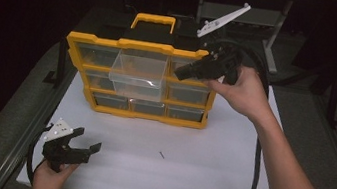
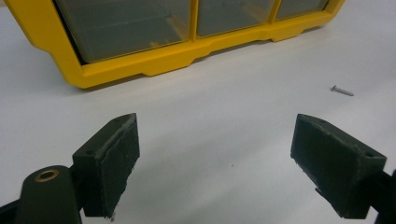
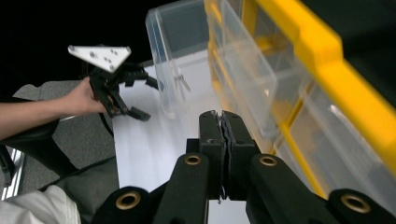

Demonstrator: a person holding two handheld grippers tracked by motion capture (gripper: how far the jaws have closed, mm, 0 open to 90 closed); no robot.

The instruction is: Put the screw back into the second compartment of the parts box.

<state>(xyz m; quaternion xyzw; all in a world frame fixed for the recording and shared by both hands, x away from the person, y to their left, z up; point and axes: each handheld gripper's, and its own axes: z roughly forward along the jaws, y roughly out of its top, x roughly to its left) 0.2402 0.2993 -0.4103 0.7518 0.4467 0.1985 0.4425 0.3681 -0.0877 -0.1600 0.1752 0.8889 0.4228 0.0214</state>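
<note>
High view: the right tool, jaws pressed shut on nothing, hangs at the upper right front of the yellow organizer, just right of the clear drawer that juts out of the middle column toward the person. That drawer's long axis runs out from the cabinet face, so the right hand is far nearer it. The left tool, jaws wide apart and empty, sits low at the white worktop's near left corner, a small screw lying ahead of it. Darkness surrounds the worktop.
</note>
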